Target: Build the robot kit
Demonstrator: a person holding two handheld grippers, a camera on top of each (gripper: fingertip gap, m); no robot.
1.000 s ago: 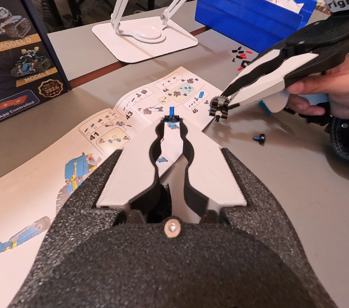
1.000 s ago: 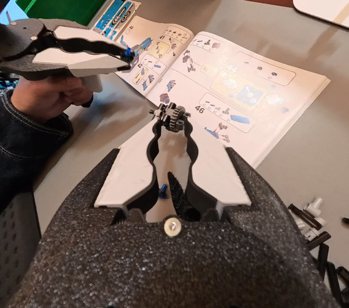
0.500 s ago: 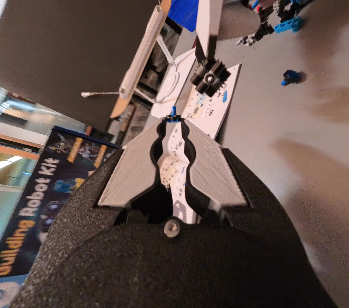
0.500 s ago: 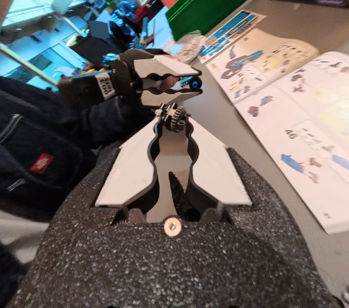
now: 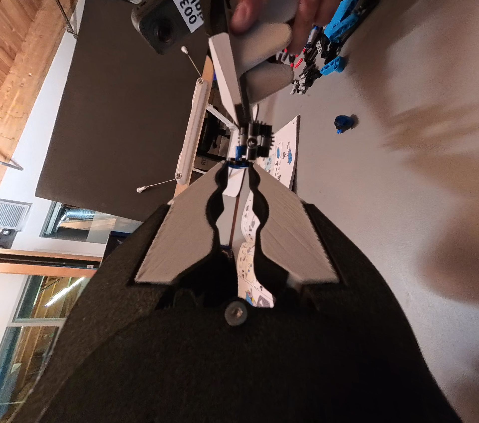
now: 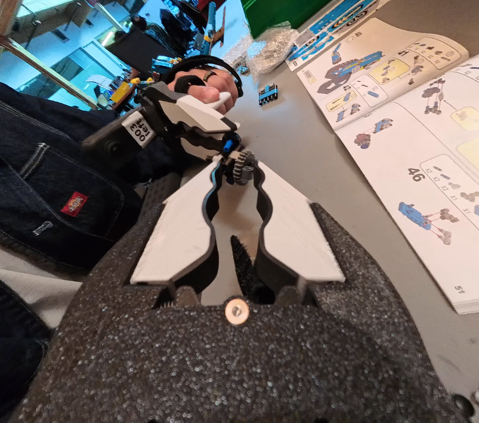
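The left gripper (image 5: 237, 163) pinched a small blue pin (image 5: 236, 163). The right gripper (image 6: 234, 168) squeezed the gear piece (image 6: 239, 167), mid-frame. Lining them up straight seemed best.

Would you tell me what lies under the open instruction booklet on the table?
The open instruction booklet lies flat on the grey table; only tabletop shows around its edges. Whatever is beneath its pages is covered and cannot be seen.
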